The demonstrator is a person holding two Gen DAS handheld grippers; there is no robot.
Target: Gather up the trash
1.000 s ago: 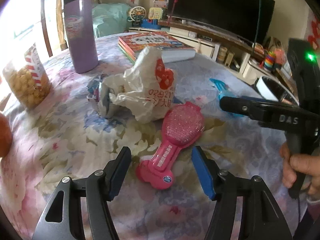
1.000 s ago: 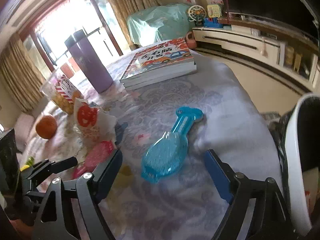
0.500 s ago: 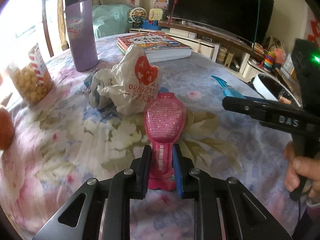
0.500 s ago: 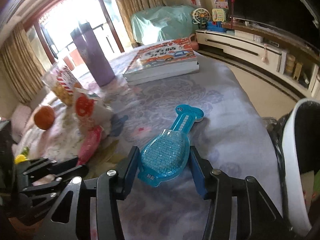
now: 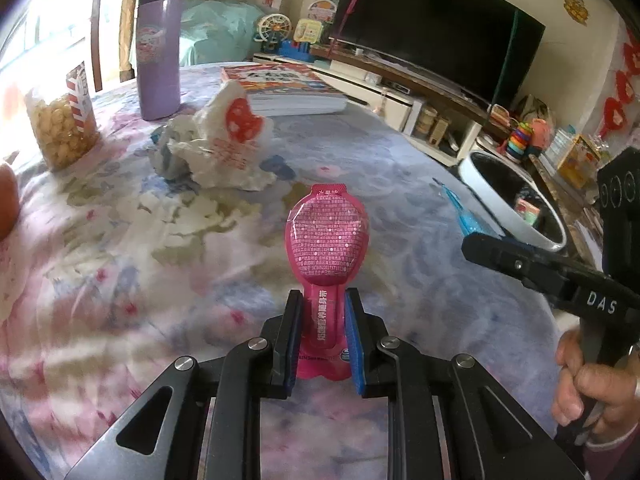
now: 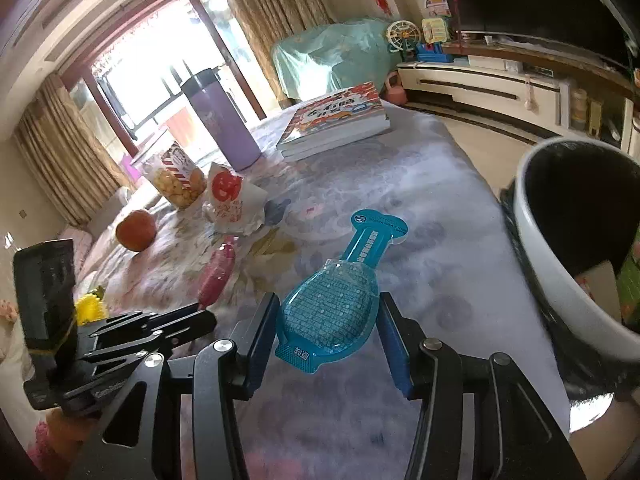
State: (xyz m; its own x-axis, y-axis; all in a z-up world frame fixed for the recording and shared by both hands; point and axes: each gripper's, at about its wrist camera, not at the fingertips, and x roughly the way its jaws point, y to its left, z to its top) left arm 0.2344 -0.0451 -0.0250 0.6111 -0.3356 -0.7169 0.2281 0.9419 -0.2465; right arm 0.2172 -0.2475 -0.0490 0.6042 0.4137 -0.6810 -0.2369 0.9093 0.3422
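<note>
- The left gripper (image 5: pixel 322 336) is clamped on the narrow neck of the pink pouch (image 5: pixel 326 240); both blue pads press its sides, and the rounded body sticks out ahead of the jaws, above the floral tablecloth (image 5: pixel 120 248).
- The right gripper (image 6: pixel 328 340) holds the blue pouch (image 6: pixel 332 308) by its wide body, a pad touching each edge; the neck points away from the jaws.
- Ahead and left of the left jaws lies a crumpled white bag (image 5: pixel 224 148) with a red print.
- Beyond it stand a purple tumbler (image 5: pixel 157 48), a snack jar (image 5: pixel 64 128) and stacked books (image 5: pixel 284 88).
- Right of the right jaws, off the table edge, sits a white-rimmed trash bin (image 6: pixel 560 248) with a dark interior.
- Left of the right jaws, near the bag, rests an orange (image 6: pixel 136 230).
</note>
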